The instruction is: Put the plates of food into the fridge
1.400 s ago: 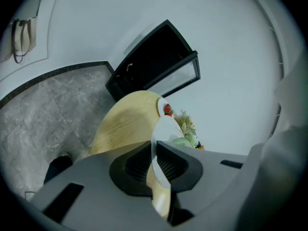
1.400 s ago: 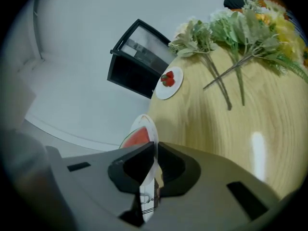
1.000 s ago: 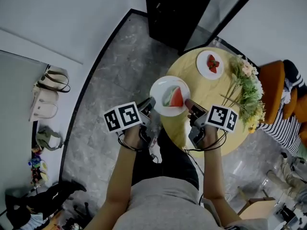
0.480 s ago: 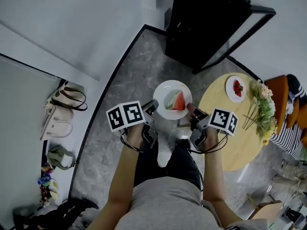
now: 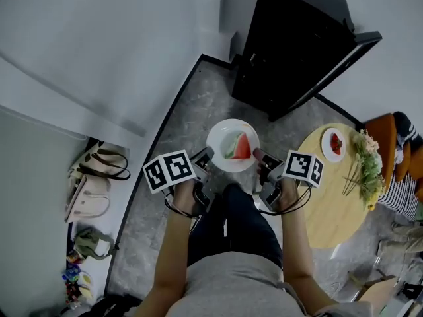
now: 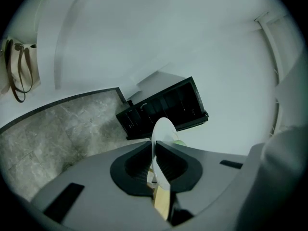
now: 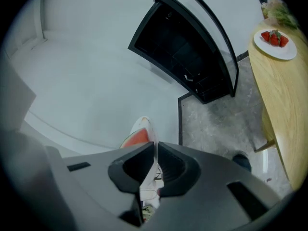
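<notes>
A white plate (image 5: 232,145) with a watermelon slice (image 5: 240,147) hangs level above the grey floor, carried between both grippers. My left gripper (image 5: 207,156) is shut on its left rim and my right gripper (image 5: 256,156) is shut on its right rim. The plate (image 6: 161,137) shows edge-on between the jaws in the left gripper view, and the plate (image 7: 144,131) with the red slice does too in the right gripper view. The black fridge (image 5: 297,41) stands ahead, its glass door (image 7: 216,30) swung open. A second plate with strawberries (image 5: 332,144) sits on the round wooden table (image 5: 334,197).
Flowers (image 5: 365,164) lie on the table's right side, beside an orange chair (image 5: 386,134). Bags (image 5: 92,177) lean against the left wall. A white wall runs along the left of the fridge. A person in stripes (image 5: 403,190) sits at the far right.
The plate has been carried off the table toward the fridge, both grippers still shut on it. The table has slid to the right of the view; the fridge looms larger.
</notes>
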Motion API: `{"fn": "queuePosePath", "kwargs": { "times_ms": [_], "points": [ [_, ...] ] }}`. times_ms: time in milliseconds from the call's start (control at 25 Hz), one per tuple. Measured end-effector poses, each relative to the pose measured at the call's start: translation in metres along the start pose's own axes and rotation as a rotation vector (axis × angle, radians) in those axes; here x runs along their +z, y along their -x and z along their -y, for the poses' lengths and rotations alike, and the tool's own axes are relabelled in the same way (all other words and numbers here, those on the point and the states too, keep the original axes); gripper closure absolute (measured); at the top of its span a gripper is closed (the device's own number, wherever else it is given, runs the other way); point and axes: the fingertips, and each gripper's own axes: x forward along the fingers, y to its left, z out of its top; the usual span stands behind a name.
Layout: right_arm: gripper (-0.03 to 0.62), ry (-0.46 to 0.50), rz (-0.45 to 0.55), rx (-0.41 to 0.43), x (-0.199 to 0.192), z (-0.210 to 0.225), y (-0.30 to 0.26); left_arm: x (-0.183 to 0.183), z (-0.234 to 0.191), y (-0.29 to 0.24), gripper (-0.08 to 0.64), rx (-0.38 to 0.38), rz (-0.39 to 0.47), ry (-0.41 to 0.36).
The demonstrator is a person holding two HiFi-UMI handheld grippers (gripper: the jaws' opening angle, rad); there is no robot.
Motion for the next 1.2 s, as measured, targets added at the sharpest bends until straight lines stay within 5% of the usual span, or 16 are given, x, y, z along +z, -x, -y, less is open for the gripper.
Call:
{"fn": "queuePosePath", "kwargs": {
  "times_ms": [360,760,1200],
  "points": [
    [0.557,-0.022,0.021,0.011,0.083,-0.007,-0.045,0.073,0.022,-0.06,0.529,-0.012,-0.009,-0.016],
    [0.557,-0.069,0.113,0.031,0.228,-0.009,-0.066,0.163,0.097,-0.167,0.529,-0.035,-0.066,-0.098],
    [0.557,-0.103,0.267,0.003,0.337,0.002,-0.05,0.202,0.166,-0.254,0.529,-0.111,-0.098,-0.127]
  ]
}}
